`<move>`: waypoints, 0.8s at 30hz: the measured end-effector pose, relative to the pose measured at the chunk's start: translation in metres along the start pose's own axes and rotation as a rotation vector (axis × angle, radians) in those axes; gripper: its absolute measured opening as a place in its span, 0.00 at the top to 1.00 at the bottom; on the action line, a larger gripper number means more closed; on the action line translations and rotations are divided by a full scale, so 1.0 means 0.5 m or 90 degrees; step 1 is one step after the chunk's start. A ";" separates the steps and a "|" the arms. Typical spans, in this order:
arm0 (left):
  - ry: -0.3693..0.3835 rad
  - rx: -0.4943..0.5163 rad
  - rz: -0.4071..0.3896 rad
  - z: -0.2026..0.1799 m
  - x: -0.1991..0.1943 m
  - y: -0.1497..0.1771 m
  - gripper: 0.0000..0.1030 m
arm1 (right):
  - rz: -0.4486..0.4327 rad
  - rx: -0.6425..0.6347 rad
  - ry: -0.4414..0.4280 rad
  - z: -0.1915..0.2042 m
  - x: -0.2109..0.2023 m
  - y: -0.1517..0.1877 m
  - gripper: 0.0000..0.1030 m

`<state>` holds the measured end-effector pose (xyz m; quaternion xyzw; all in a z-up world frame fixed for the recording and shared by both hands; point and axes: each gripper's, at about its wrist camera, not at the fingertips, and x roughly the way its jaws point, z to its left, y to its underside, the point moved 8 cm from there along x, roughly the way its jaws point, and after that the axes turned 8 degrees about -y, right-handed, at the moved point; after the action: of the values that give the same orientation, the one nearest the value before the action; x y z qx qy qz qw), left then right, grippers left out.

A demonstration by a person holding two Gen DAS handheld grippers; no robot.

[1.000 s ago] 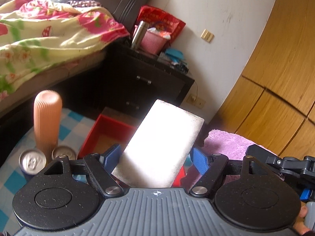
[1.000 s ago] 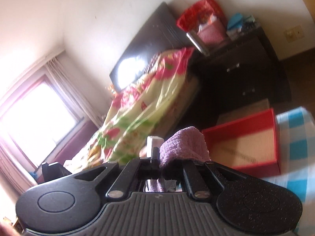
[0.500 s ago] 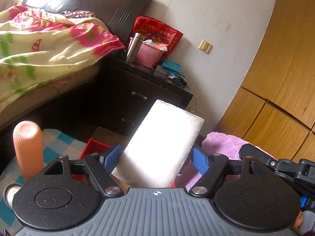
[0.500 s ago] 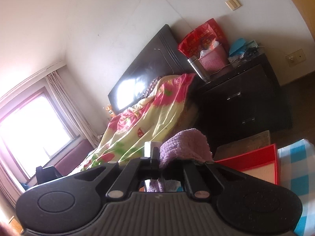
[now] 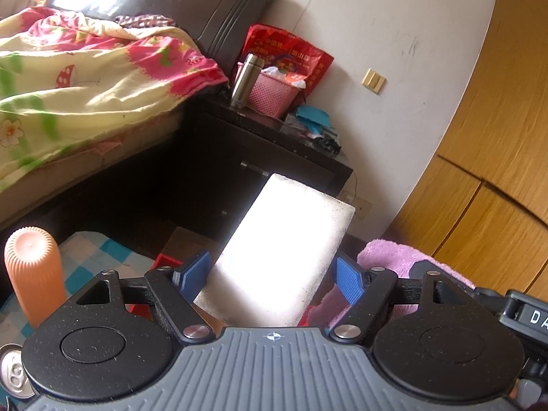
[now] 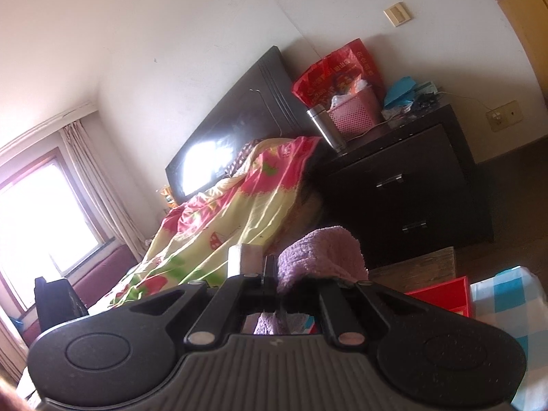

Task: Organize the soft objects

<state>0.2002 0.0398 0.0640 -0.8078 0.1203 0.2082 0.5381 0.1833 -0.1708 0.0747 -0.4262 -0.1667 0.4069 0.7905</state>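
Across the room I see the bed (image 5: 78,78) with its flowered quilt and, beside it, the dark nightstand (image 6: 404,185) carrying a pink basket (image 6: 356,113) and a steel flask (image 5: 245,80). Both of my tools are raised and pitched upward, looking at wall and furniture more than at the checked surface (image 5: 92,257), which shows only low in each view. My left gripper (image 5: 274,277) holds the white sponge block (image 5: 284,257) between its blue pads (image 5: 347,281); the block stands tilted, jutting forward past the jaws, which are clamped against its two sides. My right gripper (image 6: 294,284) has its jaws drawn close together on the purple towel (image 6: 318,257), which bulges up over them and hangs below. A red tray (image 6: 445,294) lies on the surface below both tools. Left of my left tool stands an orange ribbed bottle (image 5: 34,274), with a drink can (image 5: 12,373) near it.
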 end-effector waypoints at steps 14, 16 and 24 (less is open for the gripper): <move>-0.066 0.015 0.080 0.027 0.118 0.060 0.27 | 0.048 0.012 0.066 -0.105 0.071 0.028 1.00; -0.078 0.018 0.094 0.036 0.137 0.071 0.27 | 0.060 0.011 0.072 -0.118 0.085 0.038 1.00; -0.119 0.035 0.138 0.062 0.205 0.107 0.25 | 0.104 0.014 0.109 -0.186 0.139 0.079 1.00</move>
<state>0.2622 0.0503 -0.0381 -0.7520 0.1622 0.3361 0.5434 0.2629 -0.1544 -0.0170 -0.4631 -0.0586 0.4337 0.7707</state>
